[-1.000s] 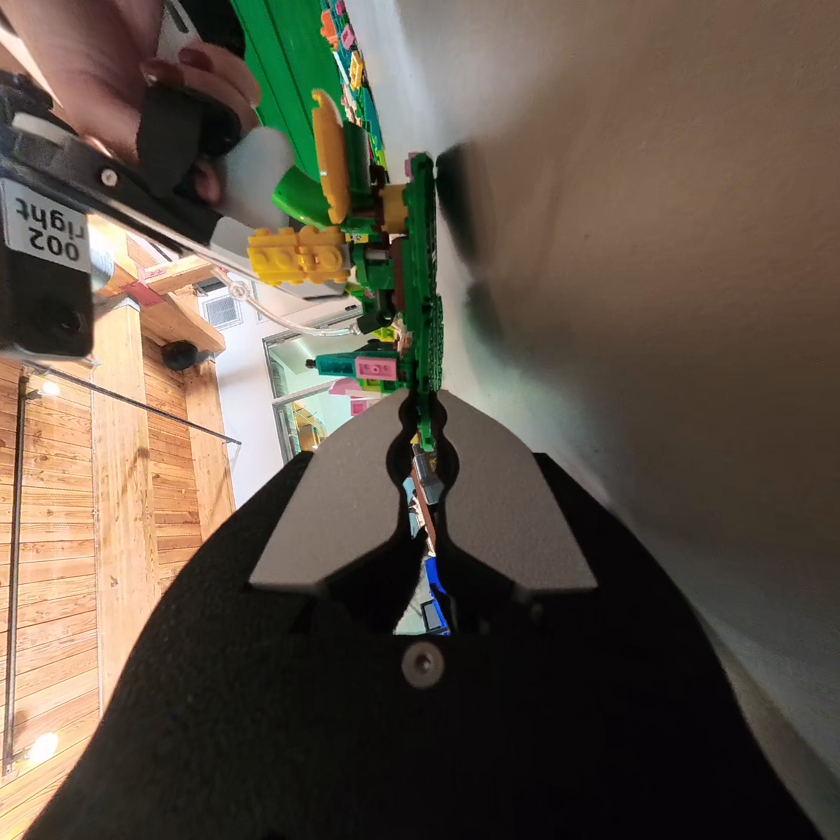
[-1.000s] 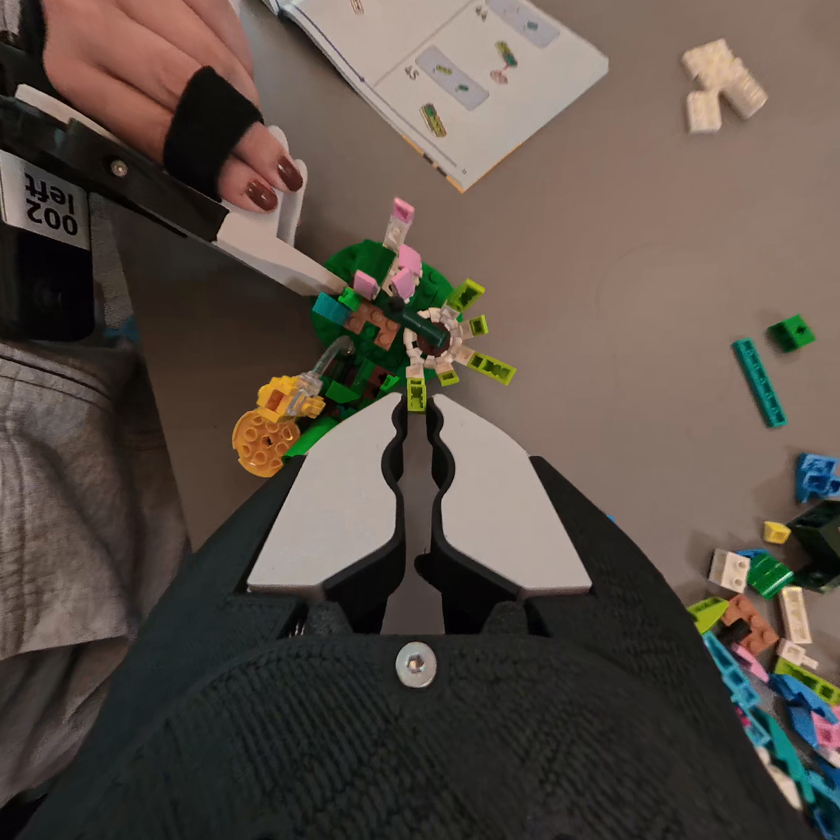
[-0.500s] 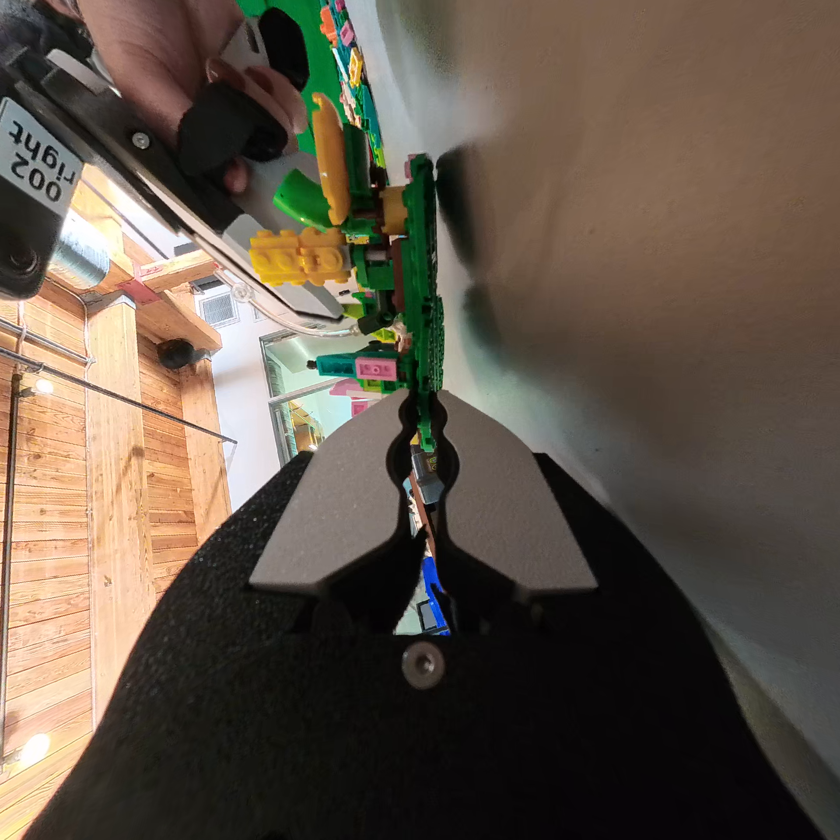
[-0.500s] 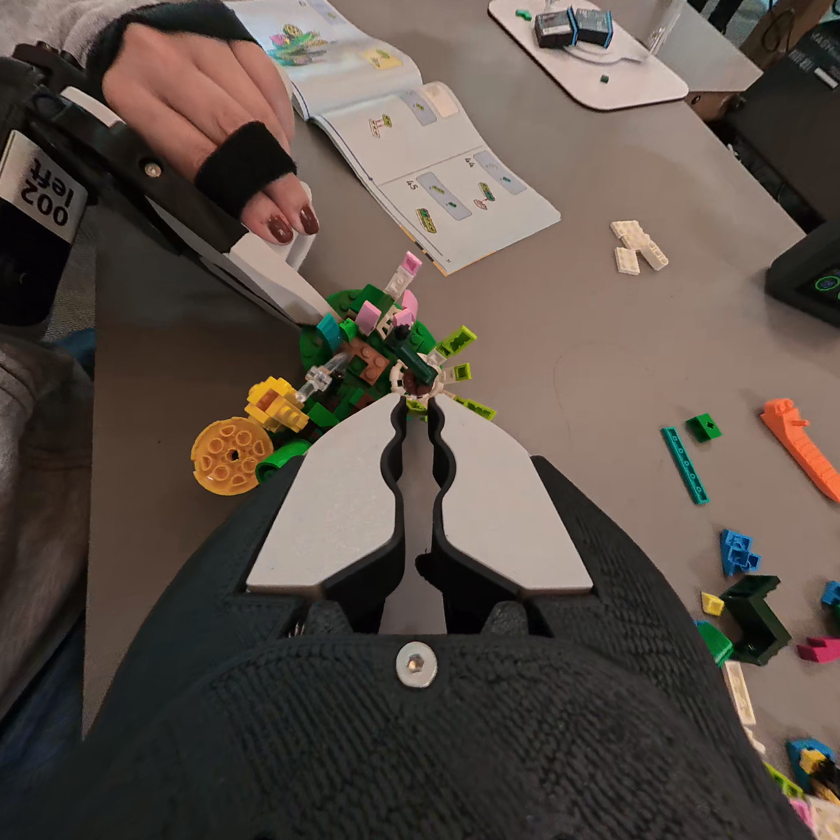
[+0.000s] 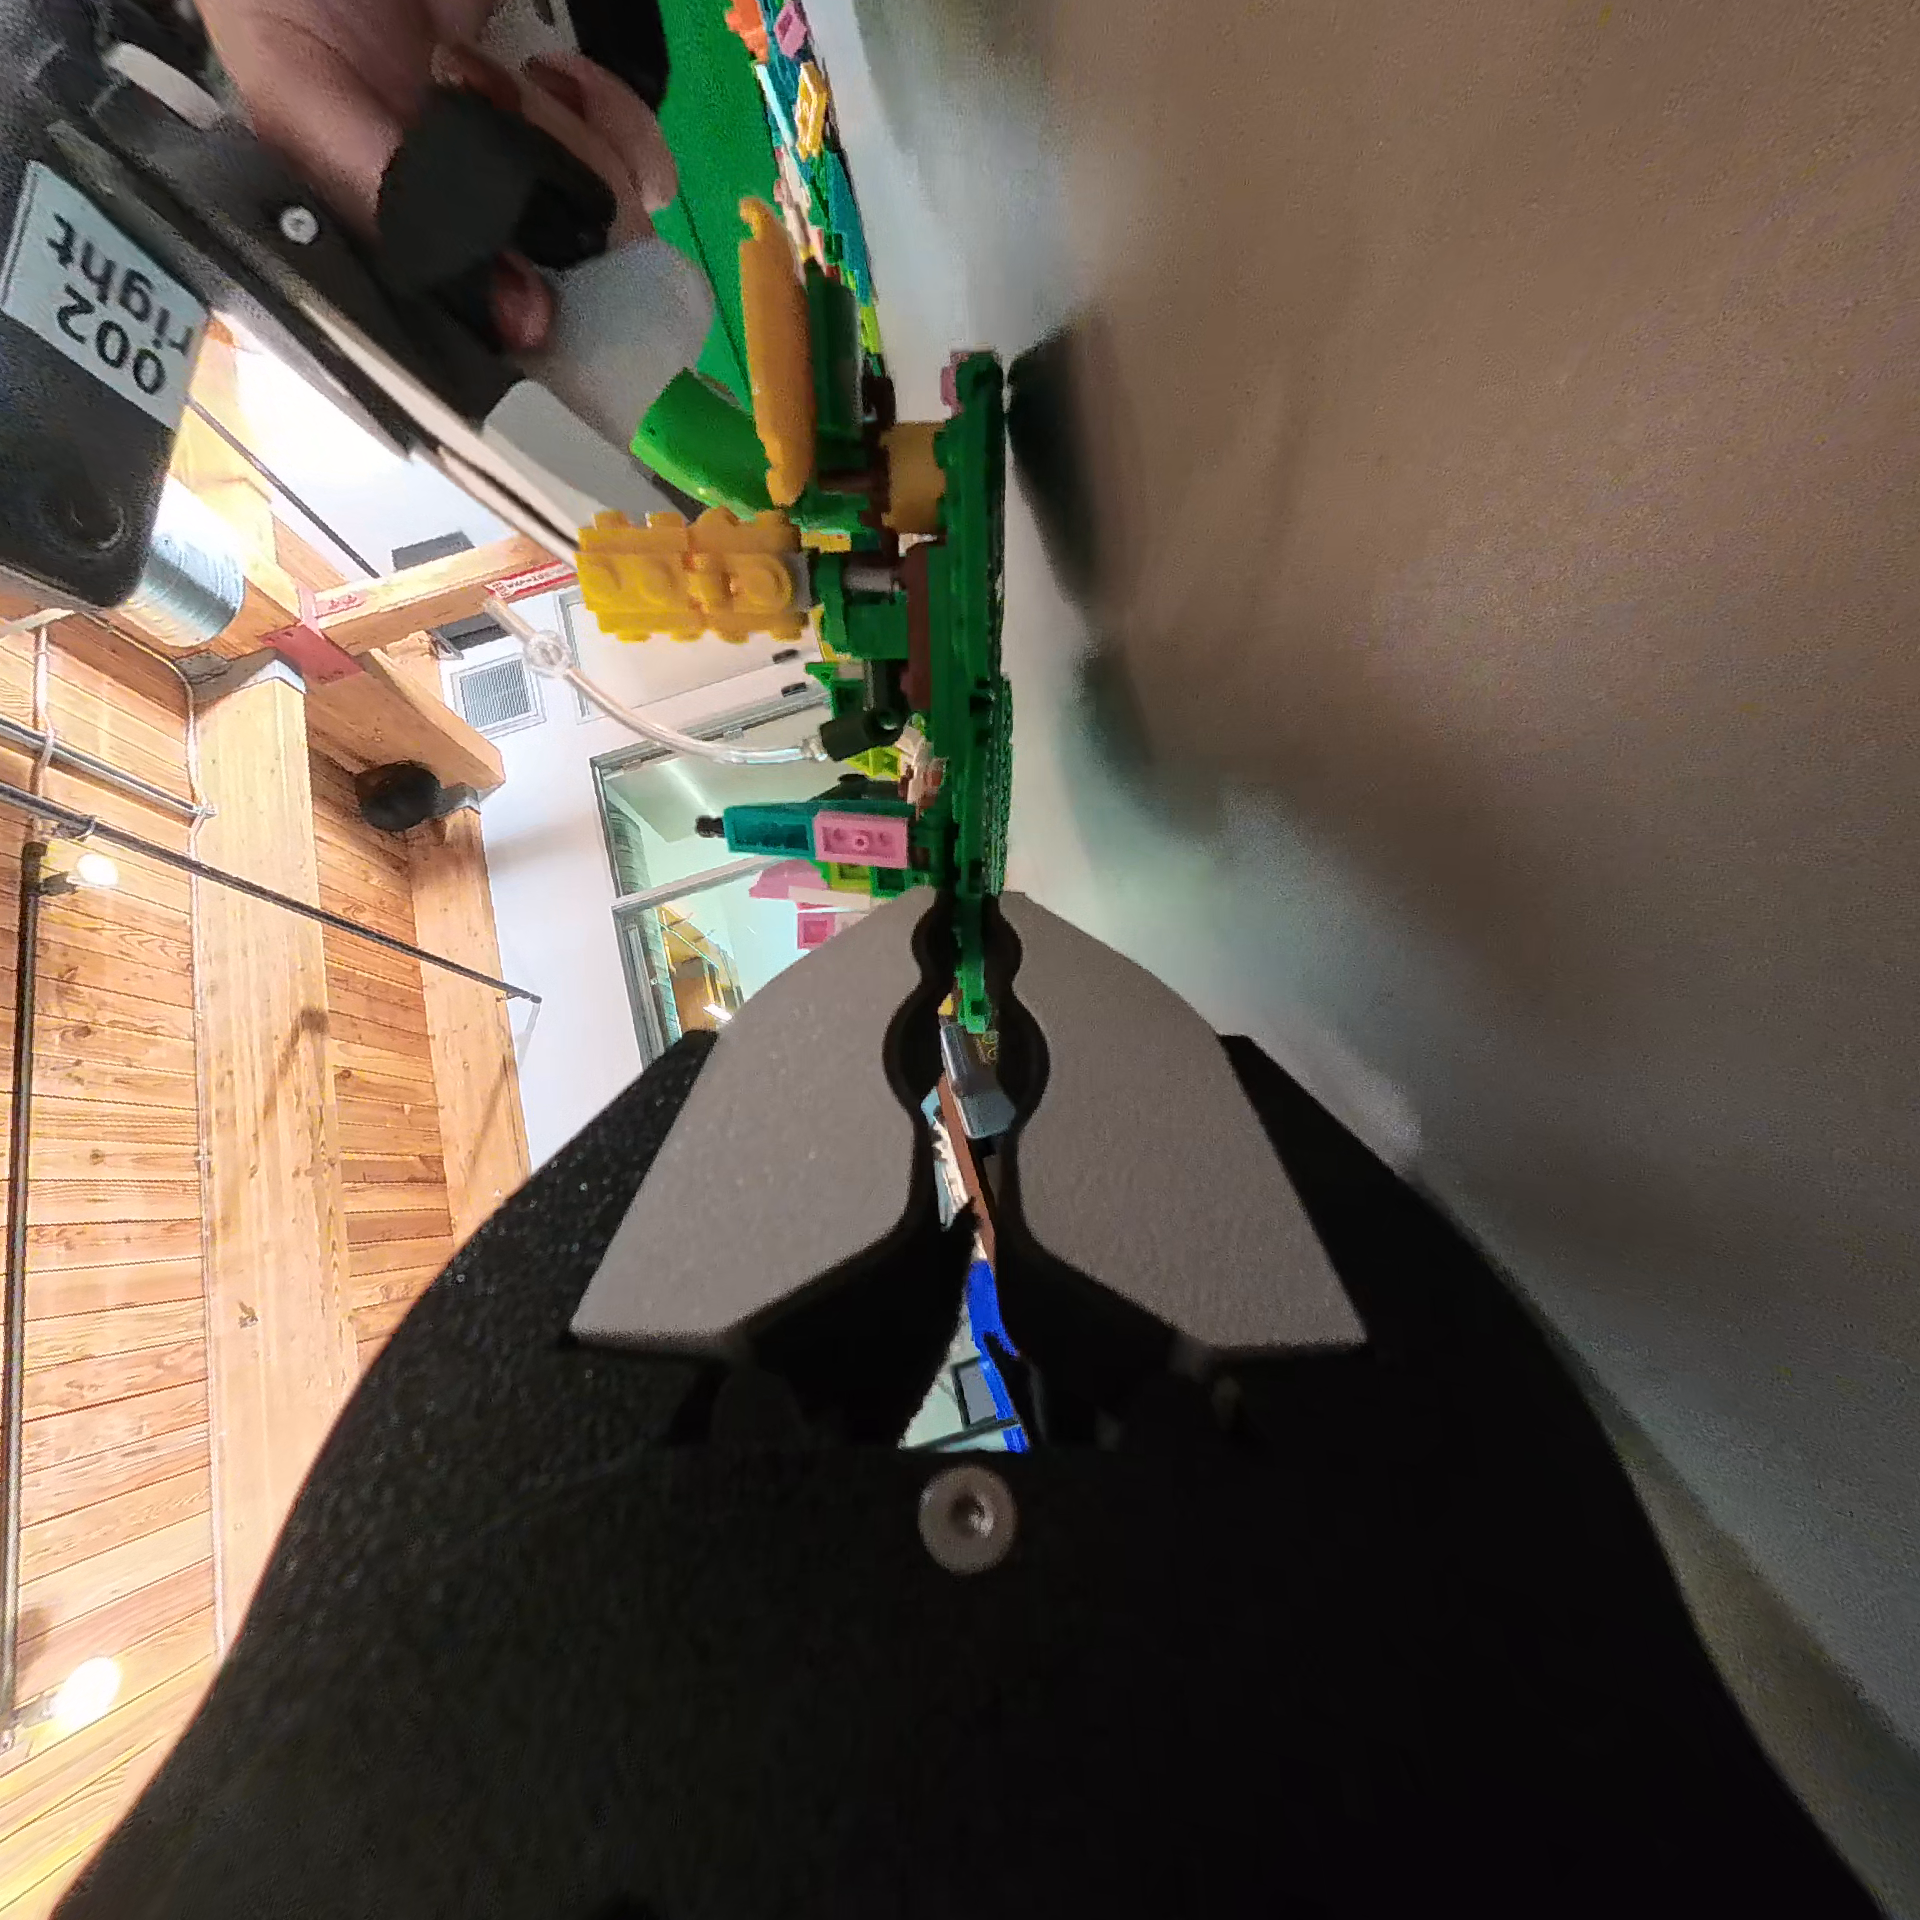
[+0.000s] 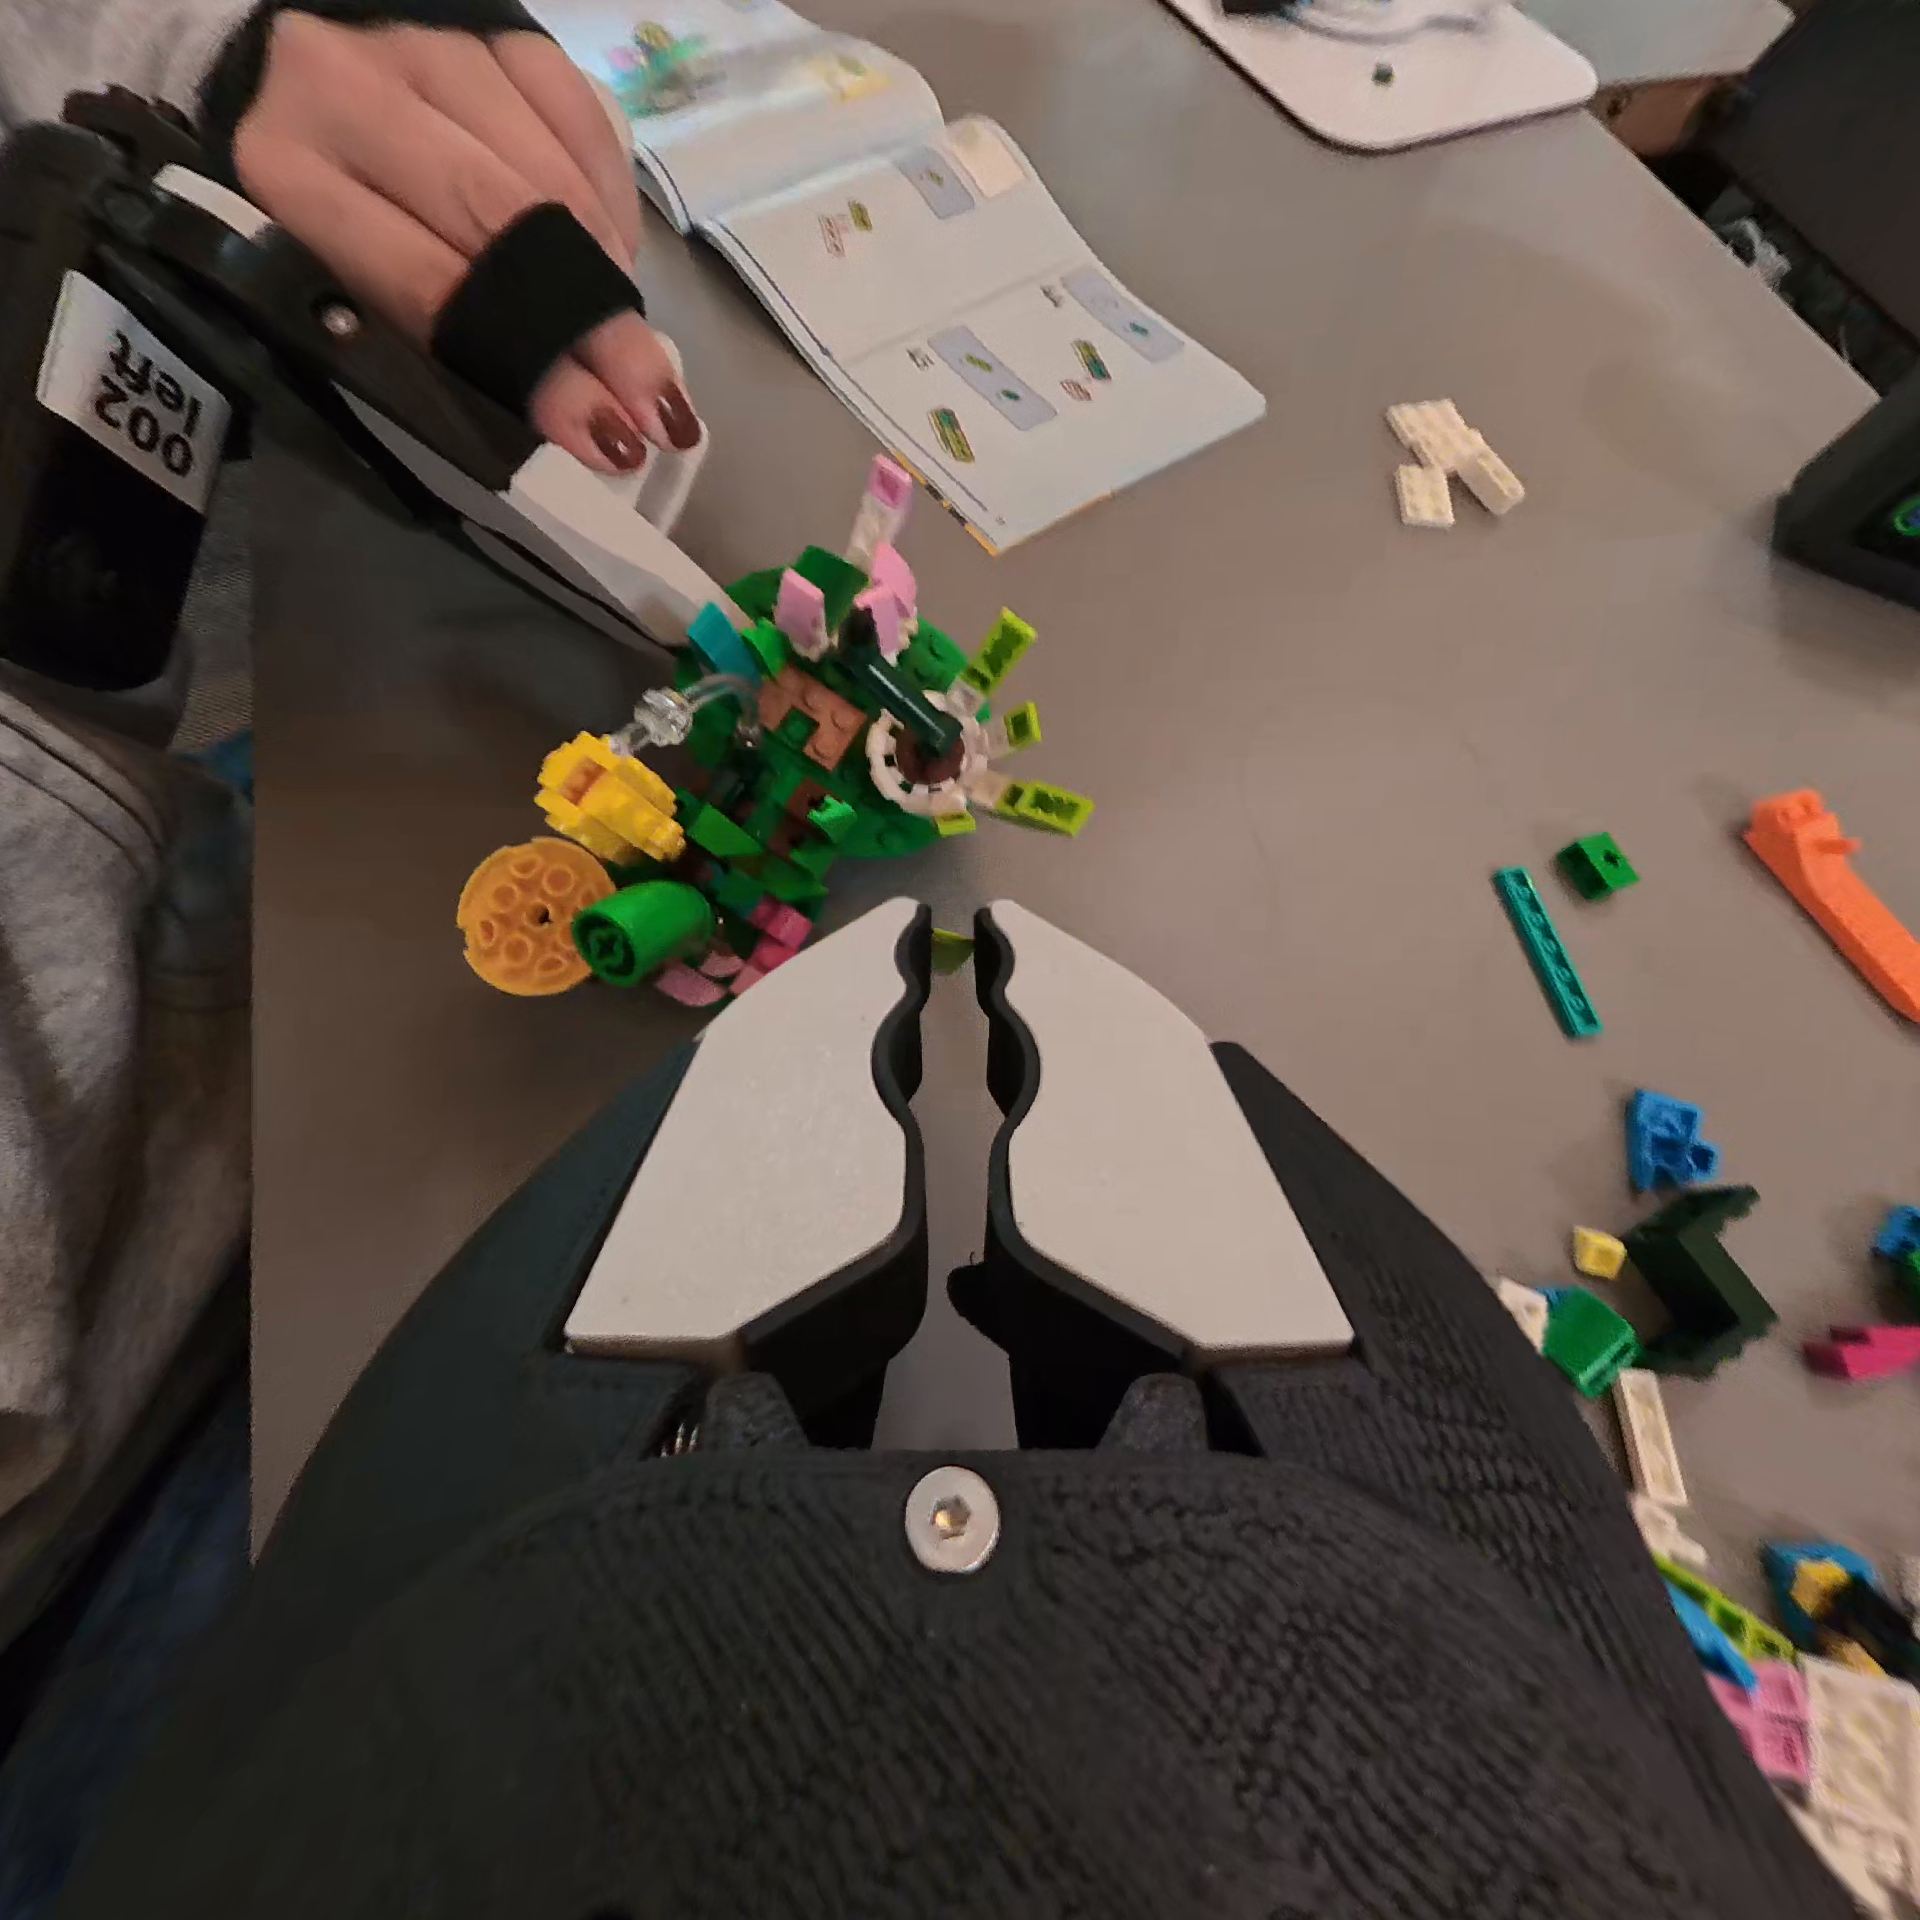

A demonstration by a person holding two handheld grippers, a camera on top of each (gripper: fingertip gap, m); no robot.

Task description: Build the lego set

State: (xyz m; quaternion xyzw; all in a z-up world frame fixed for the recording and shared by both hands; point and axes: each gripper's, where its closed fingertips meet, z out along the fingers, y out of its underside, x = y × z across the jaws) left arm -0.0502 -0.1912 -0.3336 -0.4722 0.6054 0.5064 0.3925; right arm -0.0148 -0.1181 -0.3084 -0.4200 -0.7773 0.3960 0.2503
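Observation:
The lego model (image 6: 800, 769) is a green round base with a white and lime flower, pink petals, a yellow flower and an orange disc. It stands on the grey table (image 6: 1299, 727). My left gripper (image 5: 966, 920) is shut on the edge of the green base (image 5: 977, 644); it also shows in the right wrist view (image 6: 665, 613), at the model's far left side. My right gripper (image 6: 951, 914) is nearly closed on a small lime piece (image 6: 951, 948), a short way in front of the model and apart from it. The right gripper also shows in the left wrist view (image 5: 566, 509).
An open instruction booklet (image 6: 935, 312) lies behind the model. White bricks (image 6: 1449, 462), a teal bar (image 6: 1548, 951), a green cube (image 6: 1595, 864), an orange separator (image 6: 1839, 894) and several loose bricks (image 6: 1683, 1278) lie to the right. A black device (image 6: 1860, 520) sits at the right edge. Tip to tip, the grippers are about 10 centimeters apart.
My right gripper has pulled back from the white and lime flower and has tilted up, with the small lime piece between its tips. The left gripper has kept its hold on the base.

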